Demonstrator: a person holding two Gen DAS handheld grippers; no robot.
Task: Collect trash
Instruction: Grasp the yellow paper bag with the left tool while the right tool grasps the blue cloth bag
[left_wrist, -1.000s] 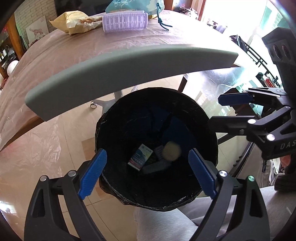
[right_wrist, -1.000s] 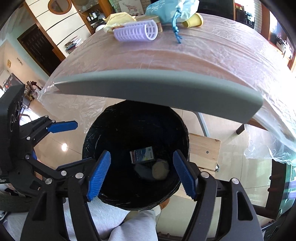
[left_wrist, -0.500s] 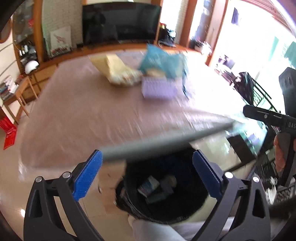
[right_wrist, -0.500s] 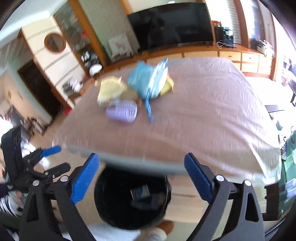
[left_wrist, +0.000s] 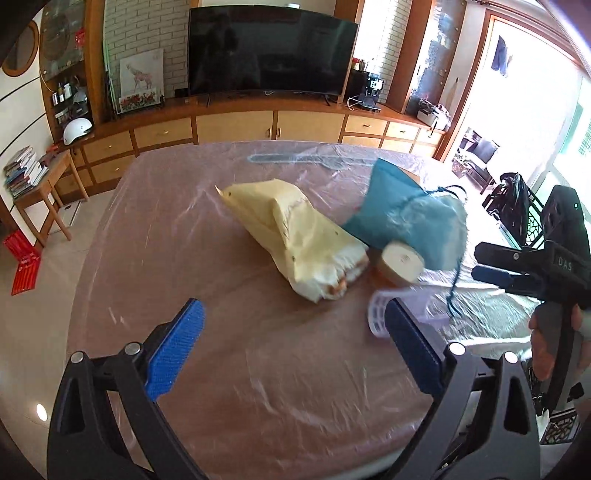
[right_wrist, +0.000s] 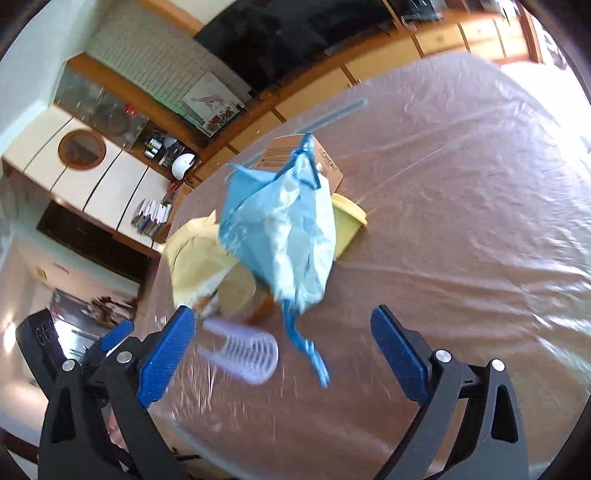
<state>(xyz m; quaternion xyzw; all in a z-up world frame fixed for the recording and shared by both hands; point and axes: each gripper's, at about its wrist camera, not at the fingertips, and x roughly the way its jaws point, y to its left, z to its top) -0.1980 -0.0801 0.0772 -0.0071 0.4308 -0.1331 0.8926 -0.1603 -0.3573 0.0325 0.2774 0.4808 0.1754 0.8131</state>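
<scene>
While both hand-held grippers, left and right, gape wide and empty, crumpled yellow paper, a blue plastic bag and a ribbed lilac roller lie clustered on the film-covered tabletop.

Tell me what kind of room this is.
Most likely a home living and dining room: a large television stands on a long wooden cabinet, and a table wrapped in clear plastic fills the foreground.
</scene>
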